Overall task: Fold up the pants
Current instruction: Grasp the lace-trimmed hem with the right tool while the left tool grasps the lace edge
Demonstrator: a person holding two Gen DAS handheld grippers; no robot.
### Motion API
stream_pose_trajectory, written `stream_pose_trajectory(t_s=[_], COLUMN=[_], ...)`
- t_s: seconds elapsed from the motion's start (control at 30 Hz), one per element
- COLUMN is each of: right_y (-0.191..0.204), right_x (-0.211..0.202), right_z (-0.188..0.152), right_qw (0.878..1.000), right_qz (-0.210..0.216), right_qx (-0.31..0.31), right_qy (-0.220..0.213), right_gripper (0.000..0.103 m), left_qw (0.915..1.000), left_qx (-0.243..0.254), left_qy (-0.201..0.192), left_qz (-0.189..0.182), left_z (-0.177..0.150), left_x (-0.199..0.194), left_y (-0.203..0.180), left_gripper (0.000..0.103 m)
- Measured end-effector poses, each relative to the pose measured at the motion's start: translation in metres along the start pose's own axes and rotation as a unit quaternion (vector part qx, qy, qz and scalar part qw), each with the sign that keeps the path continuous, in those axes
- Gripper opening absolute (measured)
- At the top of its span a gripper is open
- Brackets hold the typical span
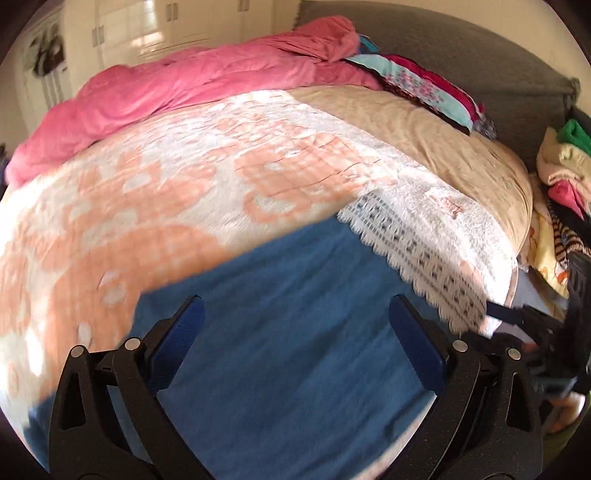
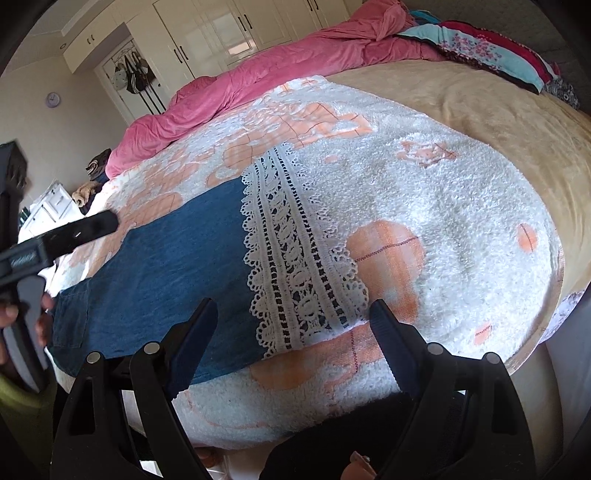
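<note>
Blue denim pants (image 2: pixel 166 258) with a white lace cuff (image 2: pixel 295 266) lie flat on a white and peach blanket (image 2: pixel 443 206) on the bed. In the left wrist view the blue denim (image 1: pixel 288 350) fills the space between the fingers, with the lace cuff (image 1: pixel 417 254) to the right. My left gripper (image 1: pixel 295 321) is open just above the denim; it also shows at the left of the right wrist view (image 2: pixel 74 229). My right gripper (image 2: pixel 293 317) is open and empty above the lace cuff near the bed's front edge.
A pink duvet (image 2: pixel 280 70) is bunched along the far side of the bed. Folded colourful clothes (image 2: pixel 491 55) lie at the far right on a beige sheet (image 2: pixel 517 122). A pile of clothes (image 1: pixel 565 177) sits beside the bed. White wardrobes (image 2: pixel 221 33) stand behind.
</note>
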State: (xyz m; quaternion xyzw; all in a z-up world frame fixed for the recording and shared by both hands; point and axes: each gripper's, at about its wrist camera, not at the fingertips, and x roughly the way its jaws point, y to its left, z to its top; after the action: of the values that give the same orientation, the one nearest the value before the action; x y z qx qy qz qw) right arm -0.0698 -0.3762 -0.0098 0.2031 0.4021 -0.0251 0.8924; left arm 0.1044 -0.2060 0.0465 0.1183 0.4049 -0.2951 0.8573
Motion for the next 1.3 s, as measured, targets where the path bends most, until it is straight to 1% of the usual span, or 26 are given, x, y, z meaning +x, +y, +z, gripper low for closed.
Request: stream_pose_trajectory(t_s=[0.23,0.37,0.43,0.47,0.53,0.57,0.6,0.63,0.67,0.7,0.83,0.93,1.0,1.03,1.07,1.1,1.13,1.23,1.3], right_y=[-0.009,-0.011,-0.011,-0.012,-0.014,-0.014,-0.013,-0.011,-0.009,-0.009,-0.011,-0.008,-0.008,-0.008,-0.008,-0.008,-0.006,-0.001,0.003], right_x=[0.008,0.011,0.010,0.010,0.008,0.007,0.007,0.007,0.007,0.009,0.015,0.014,0.014,0.015,0.015,0.016,0.018,0.022,0.023], right_z=[0.001,0.001,0.000,0.001,0.000,-0.001,-0.001,-0.001,-0.001,-0.001,0.003,0.002,0.003,0.002,0.003,0.003,0.004,0.007,0.007], right_qw=[1.000,1.000,1.000,0.999,0.999,0.999,0.999,0.999,0.998,0.998,0.997,0.997,0.997,0.997,0.996,0.996,0.996,0.995,0.994], right_qz=[0.003,0.011,0.015,0.017,0.027,0.035,0.043,0.047,0.051,0.055,0.060,0.062,0.067,0.069,0.073,0.076,0.079,0.093,0.101], right_qx=[0.024,0.027,0.027,0.027,0.030,0.030,0.026,0.023,0.020,0.021,0.038,0.037,0.042,0.044,0.045,0.046,0.045,0.039,0.031], right_qy=[0.008,0.009,0.002,0.000,-0.004,-0.005,-0.006,-0.005,-0.004,-0.002,0.006,0.003,-0.002,-0.004,-0.006,-0.006,-0.007,-0.011,-0.012], right_gripper=[0.083,0.084,0.070,0.059,0.051,0.046,0.044,0.044,0.044,0.045,0.046,0.046,0.041,0.040,0.038,0.037,0.036,0.031,0.030], left_qw=[0.9989,0.9971,0.9960,0.9952,0.9931,0.9917,0.9904,0.9888,0.9872,0.9846,0.9794,0.9756,0.9736,0.9725,0.9698,0.9663,0.9647,0.9684,0.9700], left_qx=[0.029,0.023,0.021,0.018,0.012,0.011,0.013,0.017,0.021,0.026,0.047,0.038,0.029,0.027,0.023,0.019,0.018,0.019,0.010], left_qy=[0.034,0.057,0.066,0.070,0.078,0.082,0.086,0.090,0.093,0.099,0.103,0.105,0.104,0.104,0.102,0.103,0.102,0.099,0.097], left_qz=[-0.016,-0.046,-0.057,-0.067,-0.087,-0.098,-0.108,-0.118,-0.128,-0.142,-0.168,-0.189,-0.201,-0.207,-0.220,-0.235,-0.242,-0.228,-0.223], left_z=[0.034,0.046,0.049,0.051,0.054,0.055,0.057,0.058,0.058,0.059,0.061,0.062,0.063,0.063,0.063,0.062,0.061,0.059,0.058], left_x=[0.057,0.091,0.104,0.112,0.123,0.128,0.132,0.135,0.138,0.141,0.150,0.158,0.160,0.161,0.160,0.159,0.158,0.156,0.155], left_y=[-0.011,-0.007,-0.007,-0.007,-0.006,-0.005,-0.005,-0.005,-0.005,-0.006,-0.010,-0.009,-0.006,-0.006,-0.006,-0.005,-0.006,-0.011,-0.009], left_gripper=[0.093,0.093,0.093,0.093,0.092,0.084,0.077,0.072,0.064,0.060,0.060,0.060,0.058,0.056,0.045,0.030,0.028,0.027,0.023])
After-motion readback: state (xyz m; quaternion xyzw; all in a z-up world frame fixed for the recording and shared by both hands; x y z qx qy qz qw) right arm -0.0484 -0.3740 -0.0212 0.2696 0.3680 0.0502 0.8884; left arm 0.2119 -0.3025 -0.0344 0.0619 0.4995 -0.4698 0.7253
